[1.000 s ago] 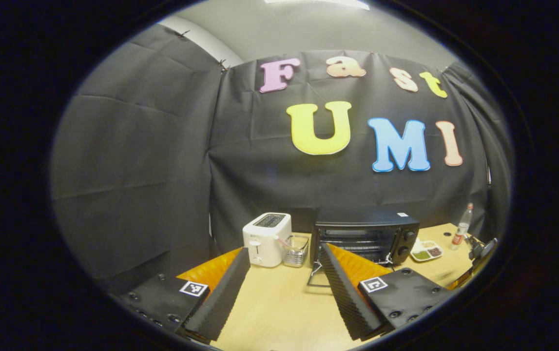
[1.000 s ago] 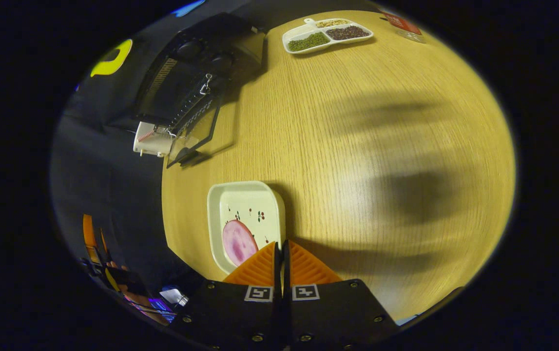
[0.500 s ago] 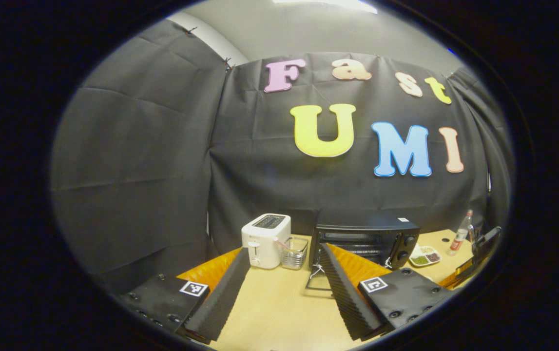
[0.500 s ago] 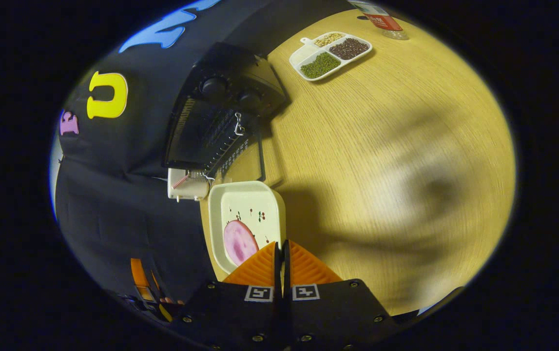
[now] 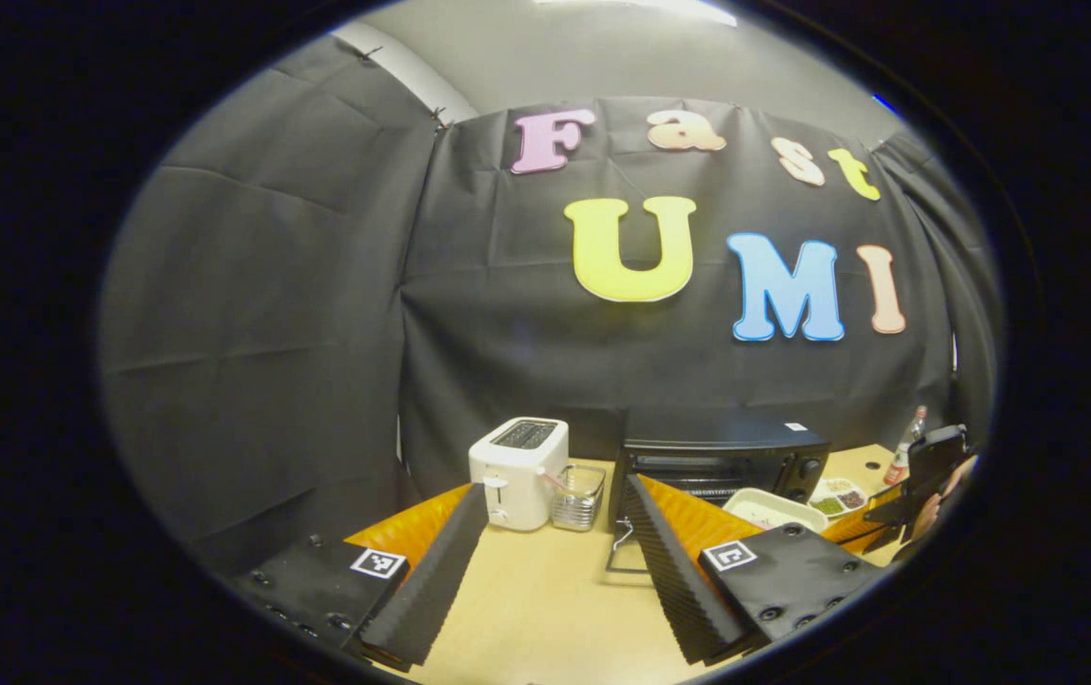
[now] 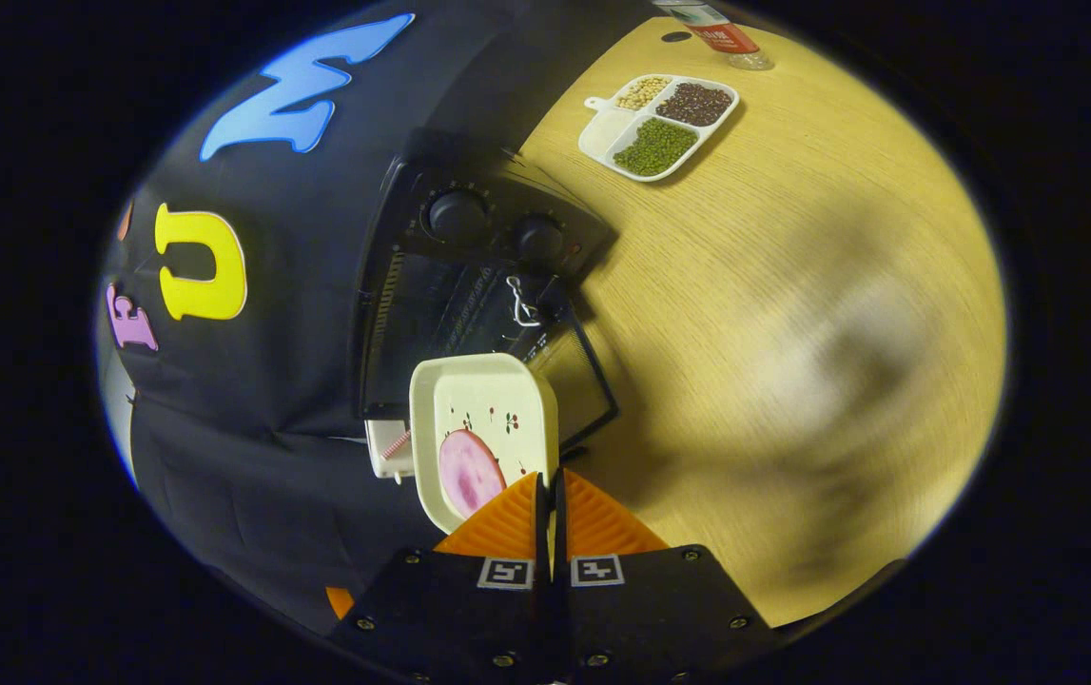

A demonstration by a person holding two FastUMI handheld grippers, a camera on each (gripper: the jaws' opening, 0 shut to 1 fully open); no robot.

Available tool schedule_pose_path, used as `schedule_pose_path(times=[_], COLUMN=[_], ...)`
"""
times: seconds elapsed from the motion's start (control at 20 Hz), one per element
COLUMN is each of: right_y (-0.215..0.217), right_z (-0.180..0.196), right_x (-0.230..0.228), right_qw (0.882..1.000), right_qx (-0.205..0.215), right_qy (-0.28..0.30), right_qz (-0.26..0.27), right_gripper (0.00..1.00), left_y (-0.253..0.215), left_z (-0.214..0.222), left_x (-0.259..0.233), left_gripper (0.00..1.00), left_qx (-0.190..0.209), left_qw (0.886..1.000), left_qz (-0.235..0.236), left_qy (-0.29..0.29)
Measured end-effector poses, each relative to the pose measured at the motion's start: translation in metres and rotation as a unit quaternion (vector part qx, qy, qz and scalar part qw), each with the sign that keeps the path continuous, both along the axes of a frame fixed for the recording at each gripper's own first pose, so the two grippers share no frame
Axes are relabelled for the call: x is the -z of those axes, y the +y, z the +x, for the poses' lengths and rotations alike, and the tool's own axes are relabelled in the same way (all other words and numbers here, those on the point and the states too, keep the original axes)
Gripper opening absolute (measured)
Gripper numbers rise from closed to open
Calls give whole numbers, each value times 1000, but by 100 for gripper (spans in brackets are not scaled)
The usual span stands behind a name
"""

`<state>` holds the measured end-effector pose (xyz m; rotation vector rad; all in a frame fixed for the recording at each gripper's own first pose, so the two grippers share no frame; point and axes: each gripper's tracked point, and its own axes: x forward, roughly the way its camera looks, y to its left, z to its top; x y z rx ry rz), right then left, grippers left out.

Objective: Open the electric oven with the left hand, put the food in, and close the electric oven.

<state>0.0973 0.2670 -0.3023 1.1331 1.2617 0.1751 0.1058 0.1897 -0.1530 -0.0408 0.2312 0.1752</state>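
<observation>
Round pink slice of food (image 6: 467, 473) lies in a cream square dish with small printed sprigs (image 6: 493, 409), lower centre of the right gripper view, just above the right tool (image 6: 550, 495). Right tool's fingers are together, clamped on the dish's near rim, dish held off the wooden counter (image 6: 792, 285). Dish sits in front of the black electric oven (image 6: 469, 276), centre-left of frame, its glass door (image 6: 574, 366) hanging open, two knobs on the panel. White divided tray of beans and grains (image 6: 659, 112) at top, well apart from the oven.

Left gripper view: left tool (image 5: 550, 561) at the bottom, fingers wide apart, holding nothing, above the counter (image 5: 545, 609). Oven (image 5: 721, 455) centre-right, the dish (image 5: 773, 509) at its front. White toaster (image 5: 518, 459) and a wire basket (image 5: 578, 495) just left of the oven. Right tool, with the hand holding it, at far right edge (image 5: 925, 471).
</observation>
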Motion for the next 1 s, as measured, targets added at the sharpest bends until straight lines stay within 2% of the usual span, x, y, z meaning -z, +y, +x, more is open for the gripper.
schedule_pose_path(times=[0.1,0.25,0.5,1.0], right_y=[14,32,62,76], right_z=[12,33,66,131], right_x=[3,10,20,39], right_qw=[999,996,989,966], right_qx=[32,85,143,256], right_qy=[0,3,18,14], right_qz=[0,-1,21,15], right_gripper=[0,0,0,1], left_y=[9,17,31,54], left_z=[6,10,16,21], left_x=[4,7,21,40], left_gripper=[98,100,100,100], left_qx=[-2,1,2,-4], left_qw=[1000,1000,1000,999], left_qz=[-1,1,3,15], left_qy=[5,5,21,49])
